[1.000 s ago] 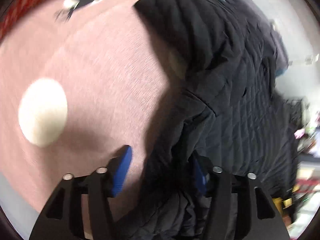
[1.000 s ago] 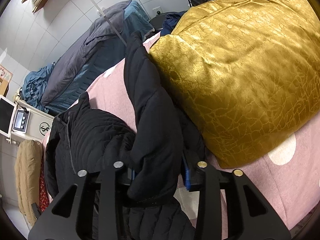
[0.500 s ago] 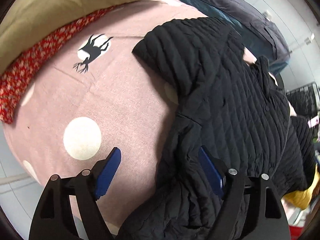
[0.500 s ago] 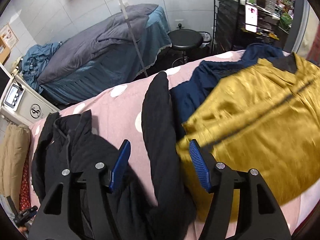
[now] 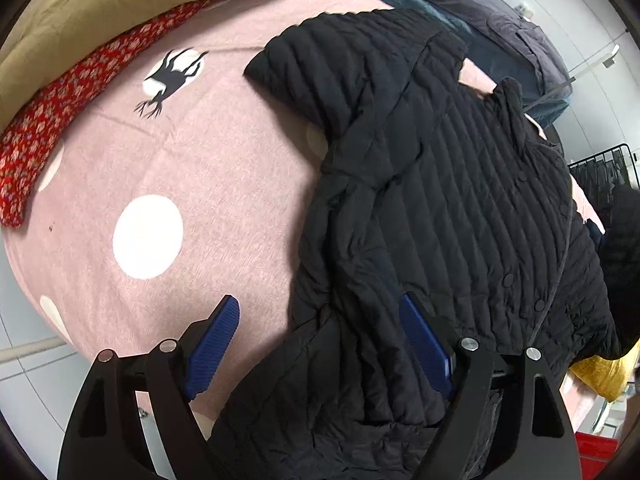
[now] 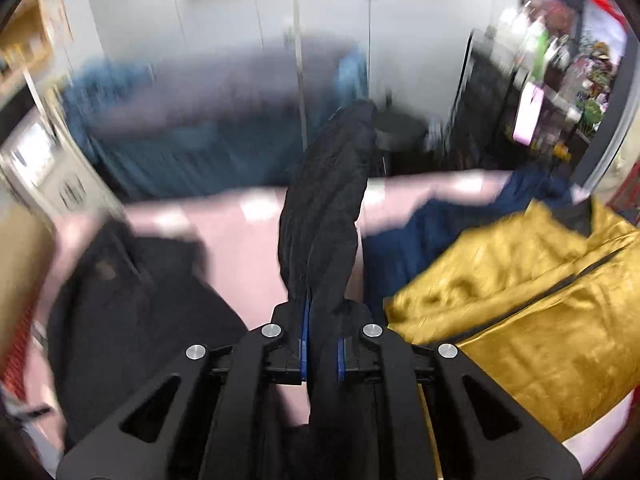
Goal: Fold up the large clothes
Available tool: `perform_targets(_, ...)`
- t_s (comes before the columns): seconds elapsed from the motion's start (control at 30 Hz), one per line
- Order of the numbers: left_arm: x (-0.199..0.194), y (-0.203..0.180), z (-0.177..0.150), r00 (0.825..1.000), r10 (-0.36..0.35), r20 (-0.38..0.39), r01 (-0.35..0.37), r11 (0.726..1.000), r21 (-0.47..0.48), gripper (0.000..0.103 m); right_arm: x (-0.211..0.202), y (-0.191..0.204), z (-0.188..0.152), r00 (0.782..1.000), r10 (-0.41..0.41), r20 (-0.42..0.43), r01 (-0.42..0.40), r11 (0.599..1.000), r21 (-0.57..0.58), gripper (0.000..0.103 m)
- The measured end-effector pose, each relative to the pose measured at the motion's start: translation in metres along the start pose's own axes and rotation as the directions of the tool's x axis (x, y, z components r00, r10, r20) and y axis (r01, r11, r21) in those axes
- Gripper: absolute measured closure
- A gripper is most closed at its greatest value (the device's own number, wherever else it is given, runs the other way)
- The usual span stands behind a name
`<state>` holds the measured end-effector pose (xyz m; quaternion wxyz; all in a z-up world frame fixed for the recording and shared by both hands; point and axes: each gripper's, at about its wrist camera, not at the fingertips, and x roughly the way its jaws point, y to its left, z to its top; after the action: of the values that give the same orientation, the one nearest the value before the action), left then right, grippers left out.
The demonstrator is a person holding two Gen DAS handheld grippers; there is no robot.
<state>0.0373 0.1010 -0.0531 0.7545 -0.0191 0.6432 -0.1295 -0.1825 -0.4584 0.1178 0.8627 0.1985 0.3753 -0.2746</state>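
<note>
A black quilted jacket [image 5: 460, 200] lies spread on a pink bed sheet with white dots [image 5: 168, 184]. My left gripper [image 5: 320, 336] is open, its blue pads apart over the jacket's lower edge, with folds of the jacket between them. My right gripper [image 6: 320, 344] is shut on a black sleeve of the jacket [image 6: 328, 216], which rises from the jaws and hangs up ahead of the camera. The jacket's body [image 6: 132, 304] shows at the left in the right wrist view, which is blurred.
A red flowered cloth [image 5: 60, 100] and a tan cover [image 5: 100, 4] lie at the bed's far left. A gold jacket [image 6: 528, 304] and a navy garment [image 6: 448, 232] lie at the right. A second bed with a grey duvet [image 5: 480, 4] stands beyond.
My right gripper has closed on the black sleeve and lifted it. My left gripper let go of the jacket's edge and now stays open just above it.
</note>
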Motion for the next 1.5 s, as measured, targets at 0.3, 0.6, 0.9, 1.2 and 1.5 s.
perform_targets(0.3, -0.004, -0.040, 0.013, 0.998, -0.062, 0.022, 0.059, 0.994, 0.096, 0.023, -0.113, -0.103, -0.026, 0.944, -0.214, 0.251, 0.113, 0.925, 0.362, 0.093)
perform_targets(0.6, 0.004, -0.053, -0.004, 0.998, -0.060, -0.016, 0.062, 0.989, 0.138, 0.022, -0.058, -0.219, -0.158, 0.981, -0.179, -0.074, 0.173, 0.638, 0.750, 0.093)
perform_targets(0.9, 0.006, -0.043, -0.013, 0.998, -0.061, -0.026, 0.064, 0.992, 0.112, 0.022, -0.076, -0.157, -0.097, 0.978, -0.200, 0.051, 0.133, 0.800, 0.585, 0.093)
perform_targets(1.2, 0.008, -0.051, -0.015, 0.995, -0.100, -0.030, 0.102, 0.989, 0.111, 0.021, -0.047, 0.041, -0.015, 0.980, 0.149, 0.133, -0.169, 0.972, 0.161, 0.093)
perform_targets(1.5, 0.009, -0.032, -0.021, 0.996, -0.083, -0.031, 0.085, 0.993, 0.086, 0.021, 0.043, 0.231, -0.109, 0.887, 0.351, -0.301, -0.390, 0.917, -0.079, 0.041)
